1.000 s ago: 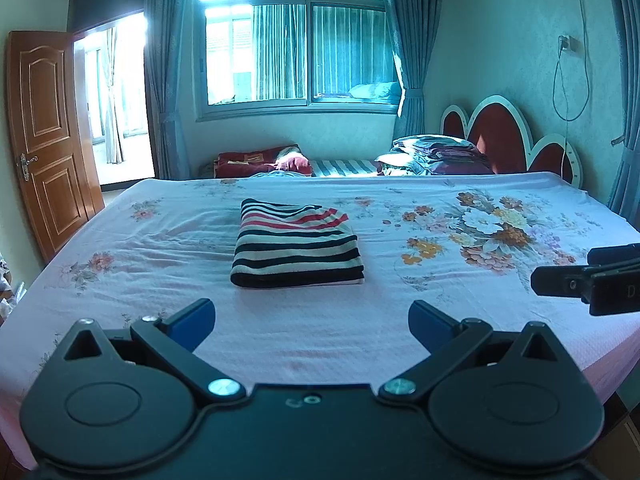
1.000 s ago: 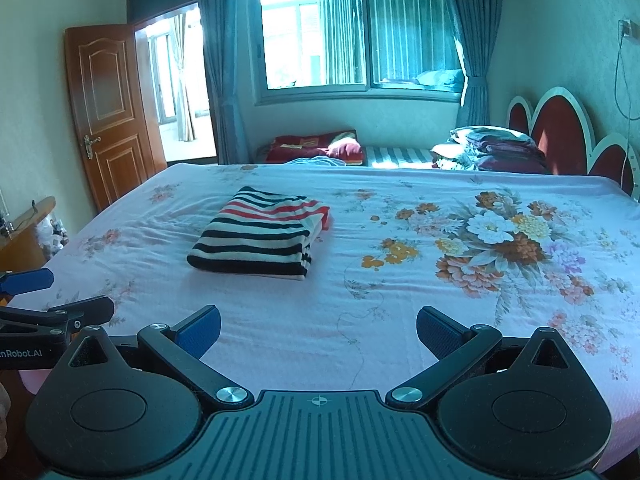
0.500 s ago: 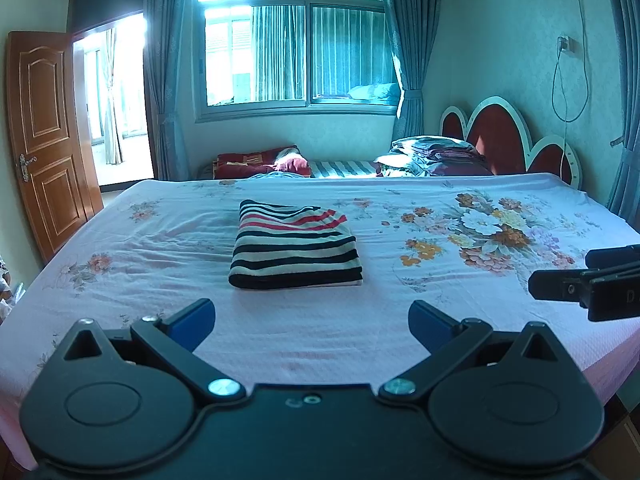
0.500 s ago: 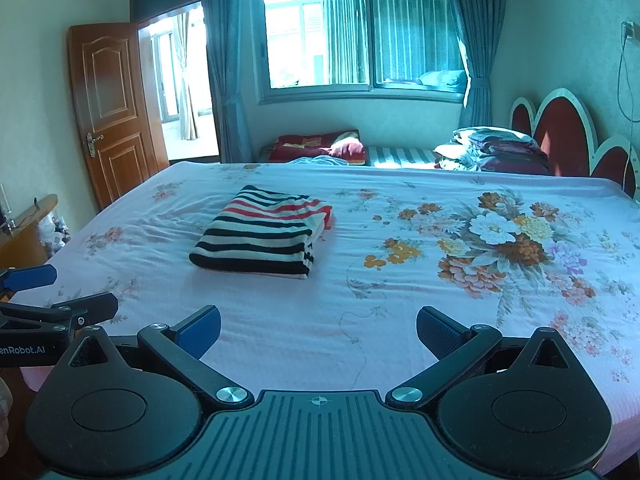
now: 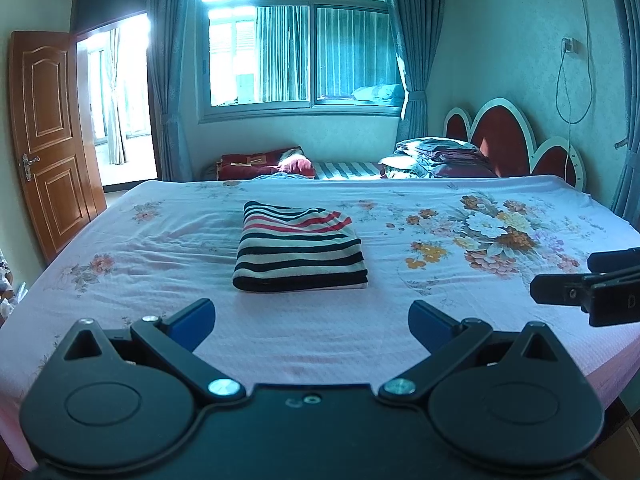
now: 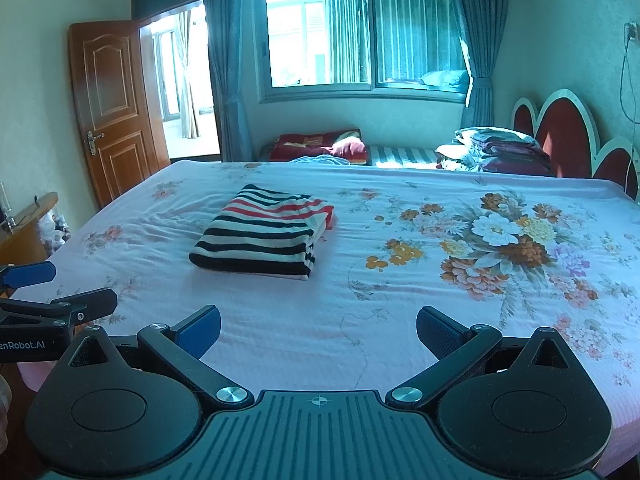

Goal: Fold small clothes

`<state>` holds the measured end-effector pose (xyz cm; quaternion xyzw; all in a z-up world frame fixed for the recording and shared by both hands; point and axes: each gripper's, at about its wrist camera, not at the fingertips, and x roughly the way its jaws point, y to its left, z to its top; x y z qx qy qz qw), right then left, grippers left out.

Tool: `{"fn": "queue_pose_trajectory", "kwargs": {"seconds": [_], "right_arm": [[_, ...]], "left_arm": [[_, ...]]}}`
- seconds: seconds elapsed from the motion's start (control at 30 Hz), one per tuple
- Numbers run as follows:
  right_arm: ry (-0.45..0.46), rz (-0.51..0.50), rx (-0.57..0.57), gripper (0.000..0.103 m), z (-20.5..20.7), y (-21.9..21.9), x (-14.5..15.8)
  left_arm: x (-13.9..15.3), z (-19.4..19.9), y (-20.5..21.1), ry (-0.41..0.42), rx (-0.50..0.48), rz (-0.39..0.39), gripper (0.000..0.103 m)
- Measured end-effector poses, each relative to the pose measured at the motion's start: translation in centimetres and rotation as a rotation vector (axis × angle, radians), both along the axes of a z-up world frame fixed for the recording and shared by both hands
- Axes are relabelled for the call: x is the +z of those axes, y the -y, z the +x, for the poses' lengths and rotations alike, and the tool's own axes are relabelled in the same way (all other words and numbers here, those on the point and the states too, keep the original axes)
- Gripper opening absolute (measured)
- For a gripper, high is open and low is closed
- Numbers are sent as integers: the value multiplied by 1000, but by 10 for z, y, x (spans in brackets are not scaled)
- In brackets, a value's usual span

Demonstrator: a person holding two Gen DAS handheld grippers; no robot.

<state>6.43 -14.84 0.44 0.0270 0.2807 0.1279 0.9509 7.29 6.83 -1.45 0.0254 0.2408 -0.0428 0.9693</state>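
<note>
A folded garment with black, white and red stripes (image 5: 298, 250) lies flat on the pink floral bed sheet (image 5: 160, 248), a little left of the bed's middle; it also shows in the right wrist view (image 6: 260, 238). My left gripper (image 5: 311, 322) is open and empty, held above the bed's near edge, well short of the garment. My right gripper (image 6: 318, 332) is open and empty too, to the right of the left one. The right gripper's fingers (image 5: 568, 292) show at the right edge of the left wrist view; the left gripper's fingers (image 6: 80, 300) show at the left edge of the right wrist view.
A red scalloped headboard (image 5: 504, 140) and a stack of folded bedding (image 5: 436, 158) are at the bed's far right. A low bed with a red blanket (image 5: 256, 164) stands under the window. A wooden door (image 5: 48, 136) stands open at left. A wooden table edge (image 6: 28, 216) is at left.
The views have shifted only slightly. The garment lies where it was and both grippers stay open.
</note>
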Motion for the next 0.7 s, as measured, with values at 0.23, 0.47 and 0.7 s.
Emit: {"fn": "queue_pose_trajectory", "kwargs": {"seconds": [0.23,0.47,0.7], "right_arm": [[0,0,5,103,3,0,0],[4,-1,11,103,4,1,1],[-5,-5,16,103,5,2,-1]], "left_arm": [[0,3,-2,2,5,-2,103],[0,6,-3,10,5,4,102],[1,9,2,-1,-2,9,103]]}}
